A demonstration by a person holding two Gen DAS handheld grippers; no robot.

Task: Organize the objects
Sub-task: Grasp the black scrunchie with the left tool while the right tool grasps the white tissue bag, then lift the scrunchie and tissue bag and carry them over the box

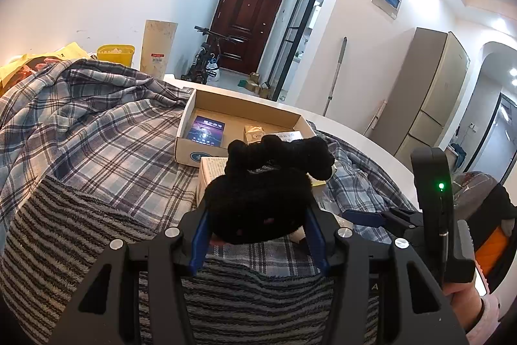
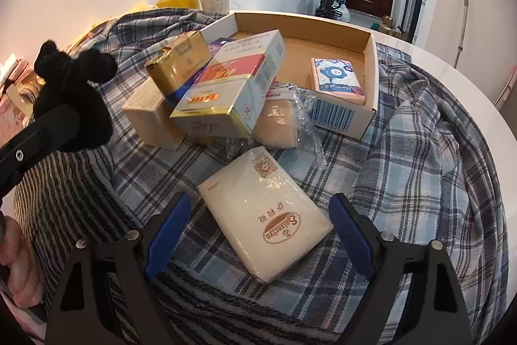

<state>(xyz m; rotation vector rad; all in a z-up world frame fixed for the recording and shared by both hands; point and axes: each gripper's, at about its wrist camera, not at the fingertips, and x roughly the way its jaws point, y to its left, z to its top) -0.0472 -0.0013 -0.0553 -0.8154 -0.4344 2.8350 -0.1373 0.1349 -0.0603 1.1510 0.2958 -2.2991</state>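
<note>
My left gripper is shut on a black fuzzy glove and holds it above the plaid cloth; it also shows in the right wrist view. My right gripper is open, its blue pads on either side of a cream wrapped tissue pack lying on the cloth. A shallow cardboard tray sits beyond, holding a pink tissue pack. A white and red box, a gold box and a tan box are piled at the tray's left edge.
A plaid shirt and a striped towel cover the round white table. A crumpled plastic-wrapped pack lies by the tray. A yellow bin and a tall cardboard tube stand behind.
</note>
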